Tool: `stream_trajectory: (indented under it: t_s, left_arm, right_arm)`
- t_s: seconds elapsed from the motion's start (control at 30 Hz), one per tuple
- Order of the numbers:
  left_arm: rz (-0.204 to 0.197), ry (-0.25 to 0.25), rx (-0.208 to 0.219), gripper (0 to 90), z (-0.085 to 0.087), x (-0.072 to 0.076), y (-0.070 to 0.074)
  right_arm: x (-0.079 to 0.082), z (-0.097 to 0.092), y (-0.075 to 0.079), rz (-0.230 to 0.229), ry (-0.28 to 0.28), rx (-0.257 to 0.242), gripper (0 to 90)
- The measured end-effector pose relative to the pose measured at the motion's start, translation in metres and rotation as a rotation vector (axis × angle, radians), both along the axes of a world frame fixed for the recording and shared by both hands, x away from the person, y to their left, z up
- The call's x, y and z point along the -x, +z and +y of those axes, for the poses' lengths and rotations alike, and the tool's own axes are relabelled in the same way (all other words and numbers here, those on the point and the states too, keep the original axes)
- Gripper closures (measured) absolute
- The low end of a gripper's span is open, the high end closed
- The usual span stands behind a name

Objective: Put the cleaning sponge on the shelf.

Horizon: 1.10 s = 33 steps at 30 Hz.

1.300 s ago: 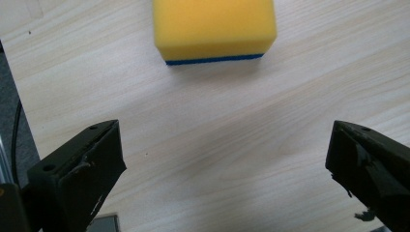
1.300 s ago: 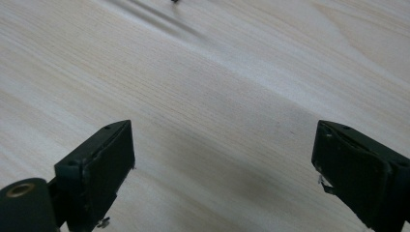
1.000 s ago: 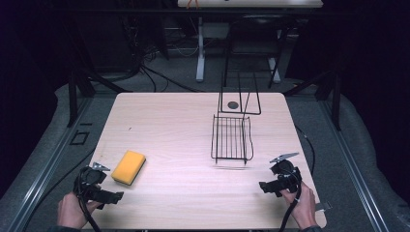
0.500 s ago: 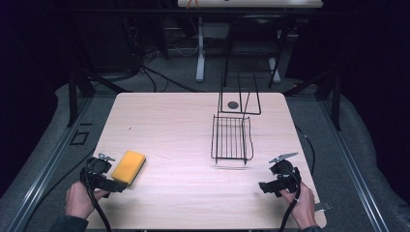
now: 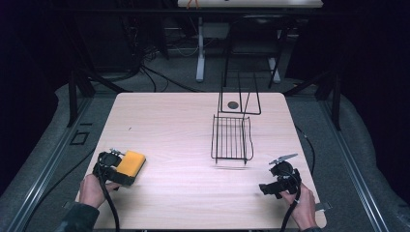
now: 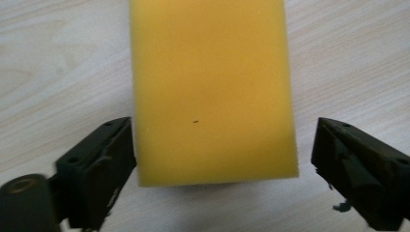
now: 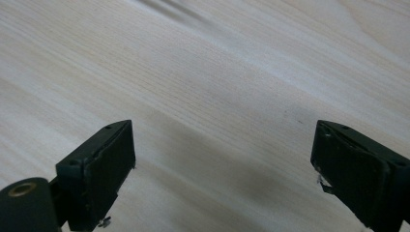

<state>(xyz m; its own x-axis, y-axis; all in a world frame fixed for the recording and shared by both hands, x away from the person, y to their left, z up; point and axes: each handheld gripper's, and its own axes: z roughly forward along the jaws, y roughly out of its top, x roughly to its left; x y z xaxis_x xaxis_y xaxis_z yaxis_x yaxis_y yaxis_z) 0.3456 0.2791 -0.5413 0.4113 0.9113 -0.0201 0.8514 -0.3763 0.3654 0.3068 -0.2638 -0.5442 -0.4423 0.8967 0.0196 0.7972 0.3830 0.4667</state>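
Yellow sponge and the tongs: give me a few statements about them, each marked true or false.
1. The yellow sponge lies between the left tongs' jaws. True.
2. Both pads press on the sponge. False: the right-hand pad stands apart; the jaws have just been closing.
3. The right tongs hold the wire rack. False: they are open over bare table.
4. The rack stands apart from the sponge. True.

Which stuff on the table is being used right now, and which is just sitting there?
In use:
- yellow sponge, lying flat on the table
- left gripper, jaws just closing around the sponge's near end, one side not yet touching

Just lying about:
- black wire rack
- small dark round thing behind it
- right gripper, open over bare wood
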Motion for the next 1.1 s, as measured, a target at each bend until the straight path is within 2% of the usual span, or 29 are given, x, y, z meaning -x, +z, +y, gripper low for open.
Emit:
stream_trajectory:
  t_s: [0.17, 0.47, 0.67, 0.73, 0.77, 0.93, 1.1]
  left_arm:
    - [-0.018, 0.012, 0.006, 22.1, 0.000, 0.002, -0.001]
    - [-0.035, -0.001, -0.011, 26.5, 0.000, 0.005, 0.000]
    - [-0.063, -0.007, -0.005, 27.4, 0.002, 0.007, 0.006]
    - [-0.068, -0.016, 0.000, 27.5, 0.002, 0.008, 0.008]
    - [-0.085, -0.022, 0.000, 27.6, 0.002, 0.009, 0.010]
    - [-0.087, -0.045, 0.003, 27.7, -0.001, 0.010, 0.014]
    - [-0.108, -0.070, 0.001, 28.0, -0.008, 0.013, 0.020]
  right_arm:
    - [0.002, -0.001, 0.003, -0.009, 0.004, -0.003, 8.3]
    - [0.001, 0.001, 0.002, -0.006, 0.010, 0.000, 8.5]
    - [0.000, 0.002, 0.001, -0.003, 0.012, 0.001, 8.6]
    - [0.000, 0.002, 0.000, -0.004, 0.016, 0.004, 8.6]
    - [0.000, 0.002, 0.001, 0.000, 0.019, 0.005, 8.7]
    - [0.000, 0.003, 0.001, 0.003, 0.022, 0.002, 8.6]
    - [0.001, 0.003, 0.004, -0.015, 0.031, -0.003, 8.7]
